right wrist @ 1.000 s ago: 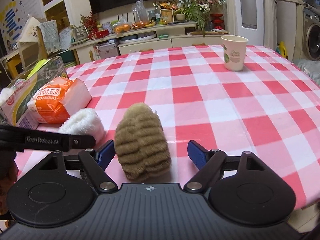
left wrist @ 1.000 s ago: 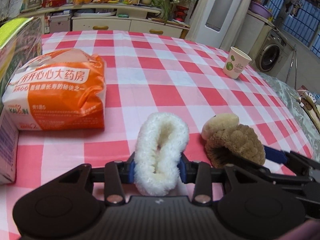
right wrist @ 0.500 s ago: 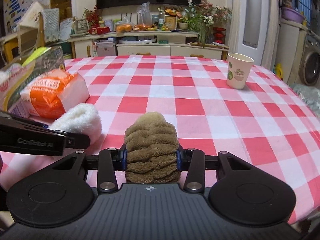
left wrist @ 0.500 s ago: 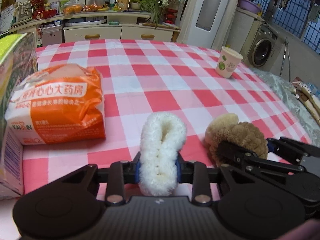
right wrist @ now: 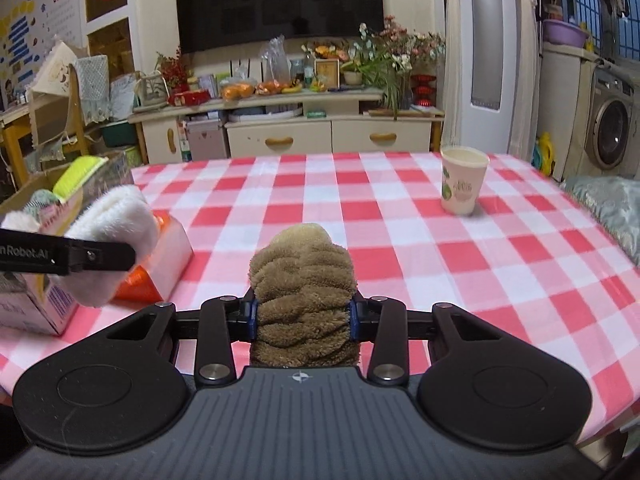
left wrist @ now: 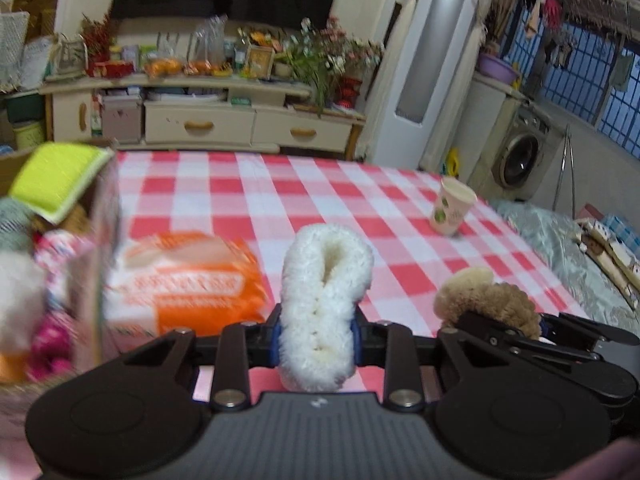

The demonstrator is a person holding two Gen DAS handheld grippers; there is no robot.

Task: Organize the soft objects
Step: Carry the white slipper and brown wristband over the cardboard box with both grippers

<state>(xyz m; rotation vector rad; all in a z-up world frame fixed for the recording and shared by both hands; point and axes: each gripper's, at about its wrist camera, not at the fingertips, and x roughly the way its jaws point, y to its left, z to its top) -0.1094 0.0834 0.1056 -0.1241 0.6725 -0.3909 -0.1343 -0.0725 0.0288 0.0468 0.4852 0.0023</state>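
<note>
A white fluffy slipper (left wrist: 326, 292) stands upright between the fingers of my left gripper (left wrist: 316, 336), which is shut on it and holds it above the checked tablecloth (left wrist: 280, 192). My right gripper (right wrist: 304, 316) has a brown fluffy slipper (right wrist: 302, 264) between its blue pads; the jaws are closing and the pads press into its sides. In the left wrist view the brown slipper (left wrist: 496, 300) shows at the right. The white slipper (right wrist: 116, 216) shows at the left of the right wrist view, near the box.
An open cardboard box (left wrist: 100, 240) with a yellow sponge and other soft things stands at the table's left edge. An orange and white packet (left wrist: 188, 280) lies beside it. A paper cup (right wrist: 462, 186) stands far right. A cabinet stands beyond the table.
The right jaws went from wide open to pressing on the brown slipper. The left jaws squeezed the white slipper tighter. Both grippers rose with their slippers, and the box came into the left view.
</note>
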